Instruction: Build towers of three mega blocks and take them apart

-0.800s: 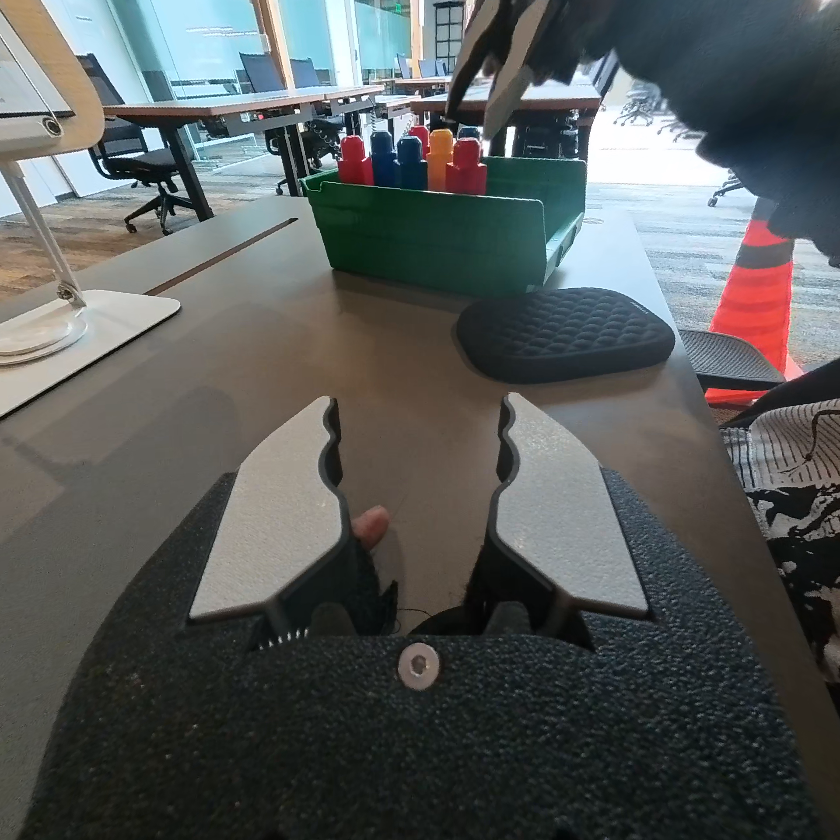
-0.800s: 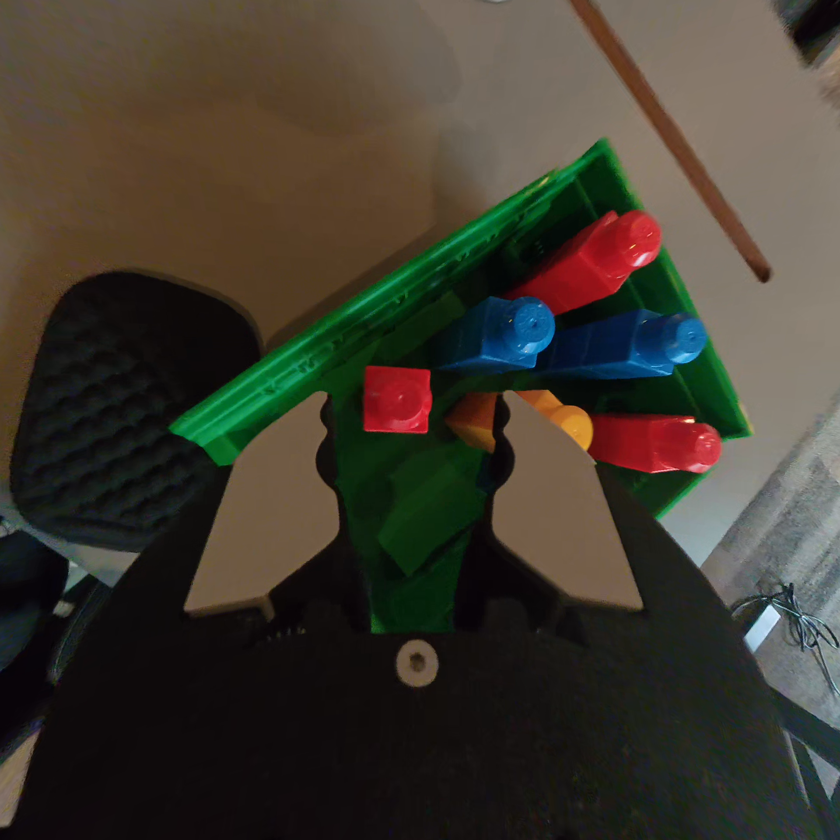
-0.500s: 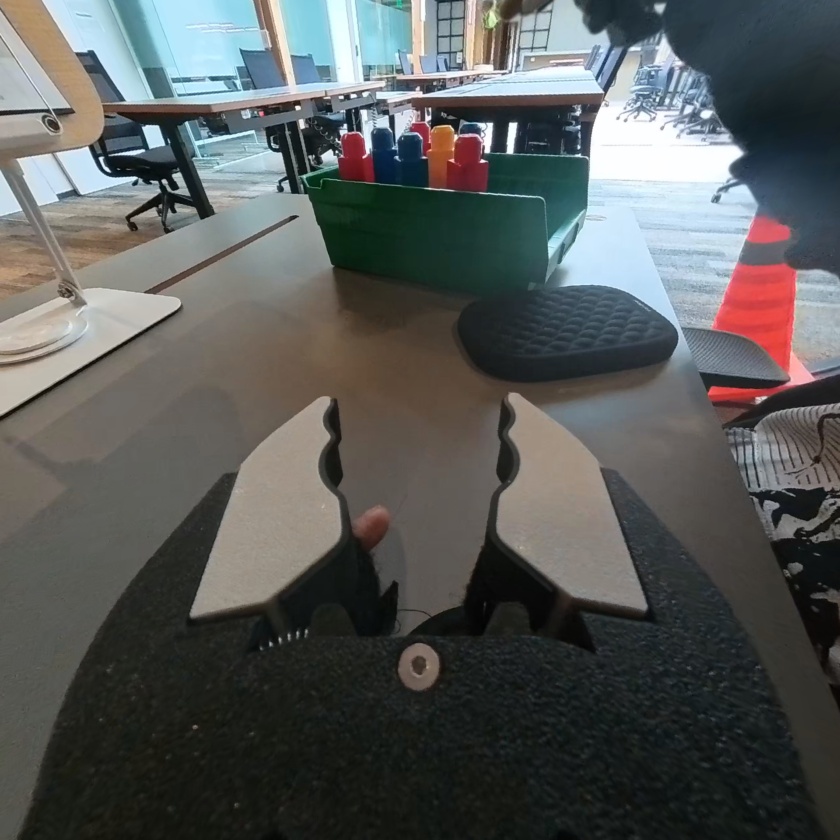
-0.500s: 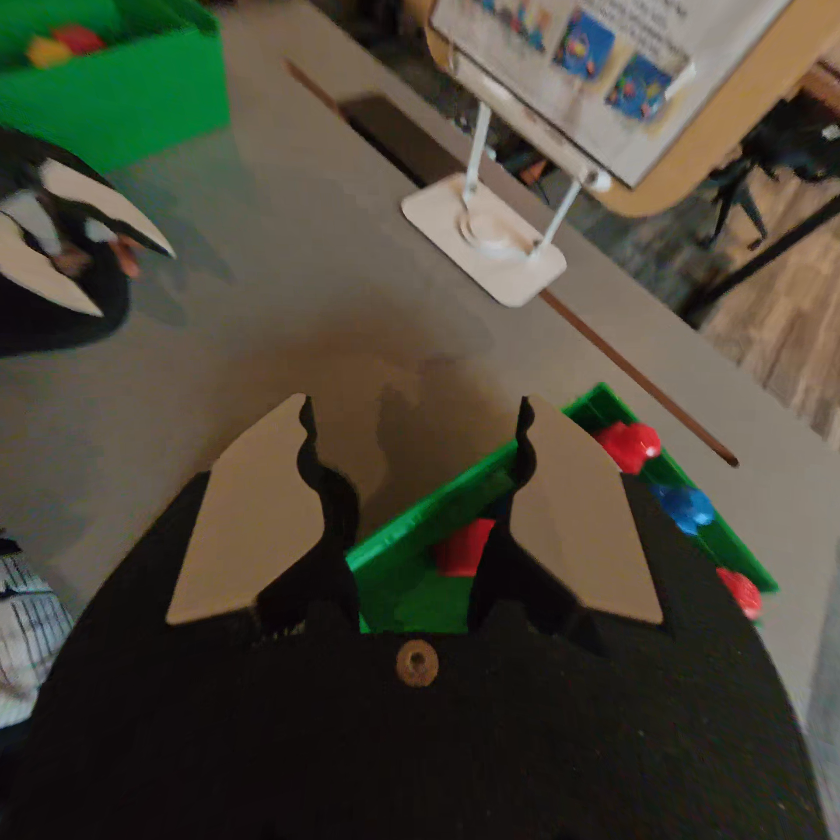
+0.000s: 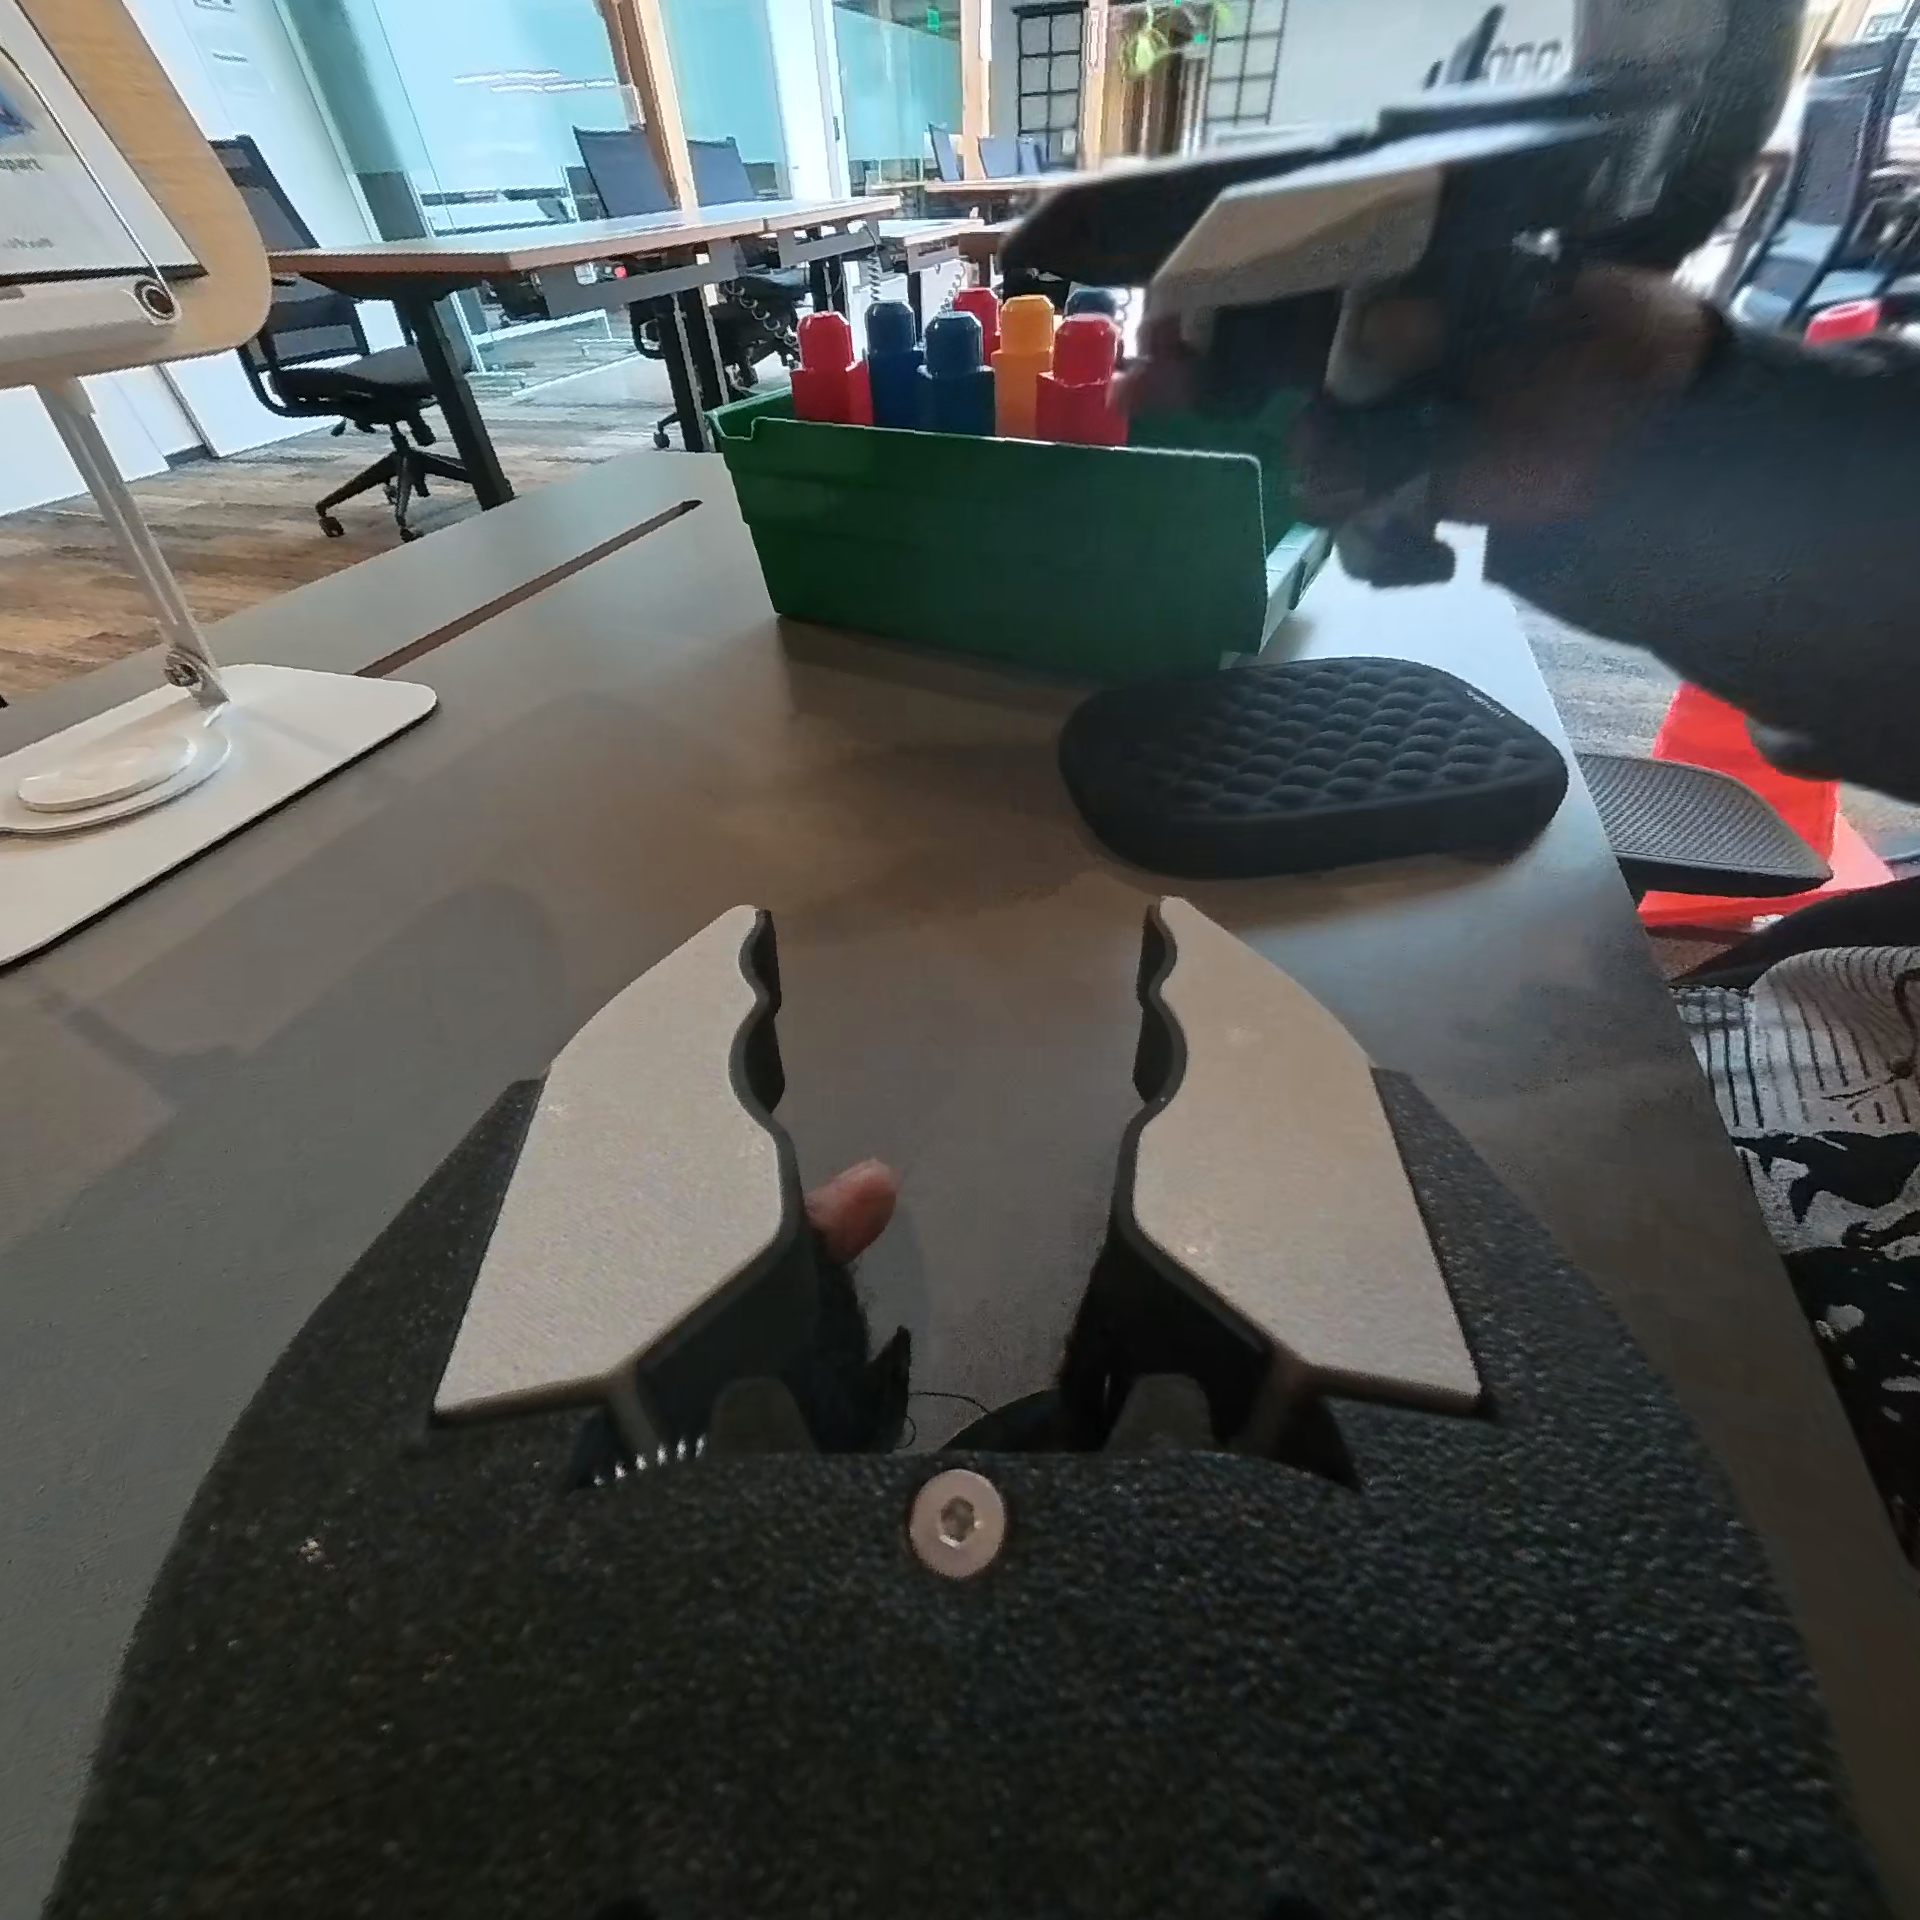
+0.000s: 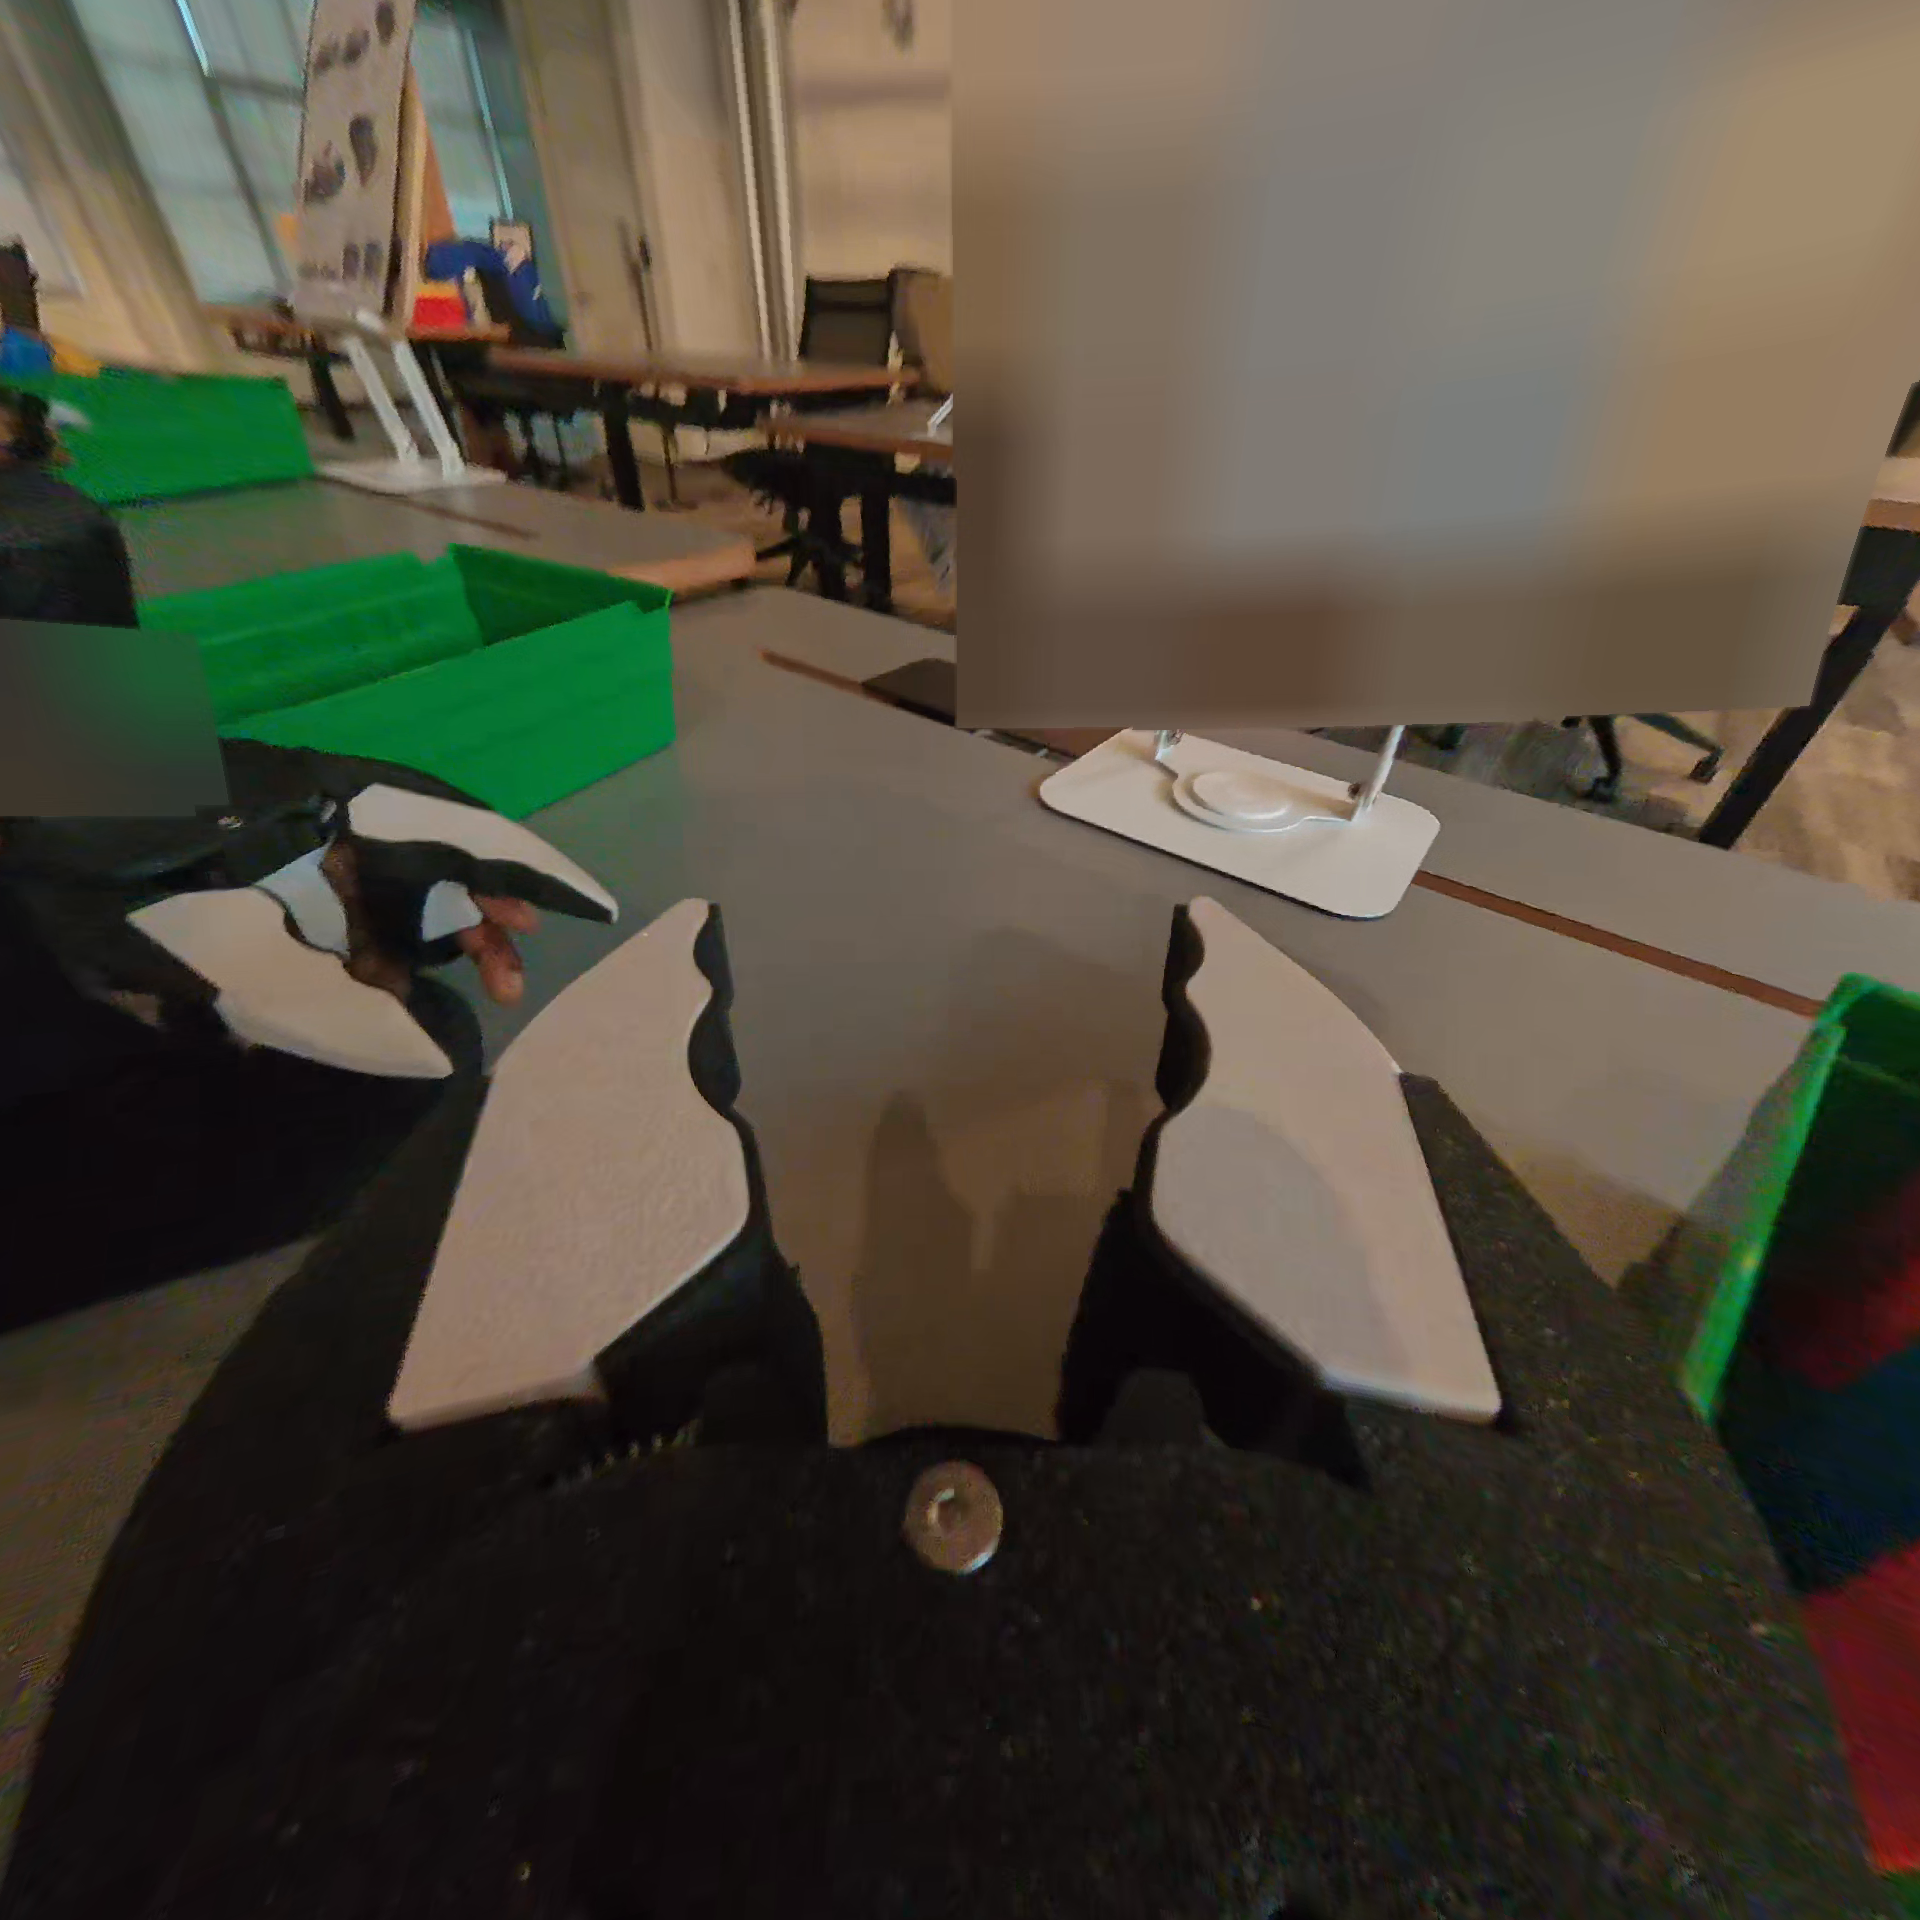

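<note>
Jaws on both grippers spread wide, nothing held. Left gripper sits low over the bare table, pointing at the bin at 12 o'clock, well apart. A fingertip shows under its left finger.

Blocks stand upright in the bin, studs up, long axes vertical: red, two blue, orange and red in front, more red and blue behind, tops clear of the rim.

Right gripper shows blurred in the left wrist view, at about 1 o'clock, up above the bin's right end, fingers lying roughly level and pointing left. Its own view faces away across the table toward a white stand; the bin's green wall with red and dark block colour sits at 4 o'clock, just beside the right finger, outside the jaws. Between the right jaws there is only table. Left gripper appears at 9 o'clock in that view.

Judgement: right gripper is much nearer the blocks, so it should take the next pick. It is not lined up, though; the blocks lie off to its right and below, so it needs to swing round and tip down to straddle one upright block from above. No tower is on the table yet.

Risk: blocks are packed close, a wide jaw may nudge neighbours.
</note>
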`<state>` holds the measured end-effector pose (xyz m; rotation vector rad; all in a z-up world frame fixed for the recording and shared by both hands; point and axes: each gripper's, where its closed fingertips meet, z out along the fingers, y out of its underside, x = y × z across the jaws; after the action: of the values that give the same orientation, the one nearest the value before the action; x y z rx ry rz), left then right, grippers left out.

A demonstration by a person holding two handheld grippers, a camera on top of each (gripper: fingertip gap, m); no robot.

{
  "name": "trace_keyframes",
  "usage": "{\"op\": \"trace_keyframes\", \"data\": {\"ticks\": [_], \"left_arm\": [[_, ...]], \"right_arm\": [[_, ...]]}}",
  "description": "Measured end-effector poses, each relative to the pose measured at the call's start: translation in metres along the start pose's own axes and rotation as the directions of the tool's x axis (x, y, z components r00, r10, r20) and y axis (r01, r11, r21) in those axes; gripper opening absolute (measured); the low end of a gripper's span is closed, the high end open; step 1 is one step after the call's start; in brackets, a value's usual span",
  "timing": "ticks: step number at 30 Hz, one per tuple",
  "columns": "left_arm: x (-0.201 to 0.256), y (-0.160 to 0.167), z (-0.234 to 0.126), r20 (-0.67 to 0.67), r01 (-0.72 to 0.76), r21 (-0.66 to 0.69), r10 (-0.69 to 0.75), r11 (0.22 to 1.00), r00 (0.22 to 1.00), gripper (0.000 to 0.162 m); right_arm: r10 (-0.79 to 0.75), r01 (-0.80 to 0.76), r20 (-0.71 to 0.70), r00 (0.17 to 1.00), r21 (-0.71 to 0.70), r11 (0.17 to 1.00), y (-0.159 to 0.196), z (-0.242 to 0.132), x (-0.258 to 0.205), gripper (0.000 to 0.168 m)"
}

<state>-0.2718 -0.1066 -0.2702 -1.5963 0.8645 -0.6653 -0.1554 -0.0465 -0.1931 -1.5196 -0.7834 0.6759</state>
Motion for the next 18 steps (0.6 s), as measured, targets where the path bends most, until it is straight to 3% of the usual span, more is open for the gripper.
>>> {"op": "trace_keyframes", "data": {"ticks": [11,18], "left_arm": [[0.000,-0.001,-0.001,0.013,-0.013,0.005,0.013,1.000,1.000,0.066],[-0.002,-0.004,-0.002,0.033,-0.019,0.016,0.018,1.000,0.999,0.064]], "right_arm": [[-0.020,0.017,-0.082,0.996,-0.036,0.999,0.062,0.019,0.011,0.074],[0.016,-0.018,-0.091,0.996,-0.023,1.000,0.066,0.019,0.016,0.070]]}}
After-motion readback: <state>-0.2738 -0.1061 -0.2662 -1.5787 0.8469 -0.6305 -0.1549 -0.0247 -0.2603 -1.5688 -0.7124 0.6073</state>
